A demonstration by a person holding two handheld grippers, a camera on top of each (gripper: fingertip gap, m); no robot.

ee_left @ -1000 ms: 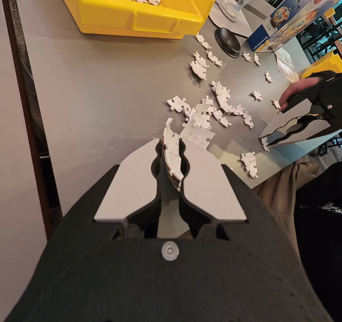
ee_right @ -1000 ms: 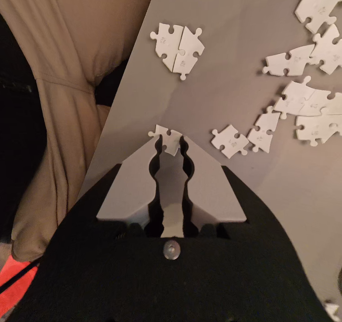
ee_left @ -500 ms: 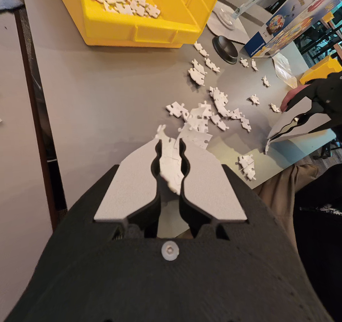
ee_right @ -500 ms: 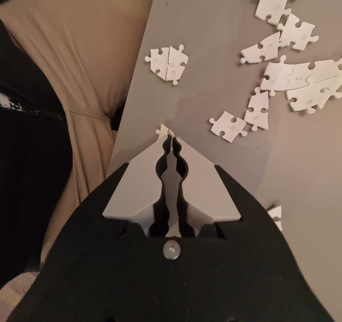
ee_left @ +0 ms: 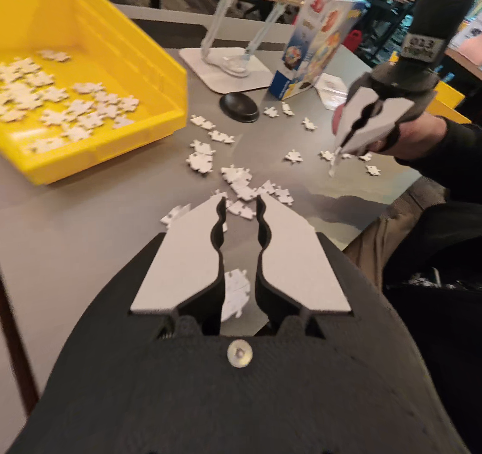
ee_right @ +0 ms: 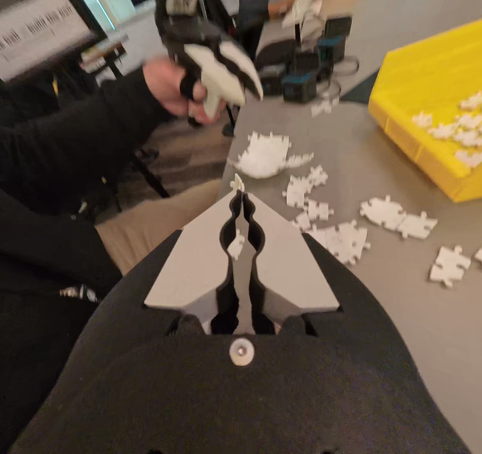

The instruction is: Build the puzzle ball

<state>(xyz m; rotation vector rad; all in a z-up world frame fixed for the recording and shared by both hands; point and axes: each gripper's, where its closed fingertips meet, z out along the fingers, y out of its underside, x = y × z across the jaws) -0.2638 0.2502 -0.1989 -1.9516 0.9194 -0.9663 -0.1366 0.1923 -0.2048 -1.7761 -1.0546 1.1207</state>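
Released since a moment ago: the curved assembled section [ee_right: 262, 155], earlier clamped in the left hand-held gripper [ee_left: 239, 202], now rests on the table [ee_left: 78, 219] near its front edge, and that gripper hangs above the table with fingers apart and nothing between them. Lifted too: the right hand-held gripper [ee_right: 241, 193], pressed to the table a second ago, now rides in the air, tips pinched together on a single white puzzle piece [ee_right: 238, 182] held edge-on. Probably means the next step is to bring this piece to the section, with no hold on that section for now. Hard to read: both views smeared by motion, the piece's tabs and printed side, and the loose pieces in the yellow bin [ee_left: 167, 97]. Partly hidden behind the left fingers: a joined cluster of pieces [ee_left: 236, 291].
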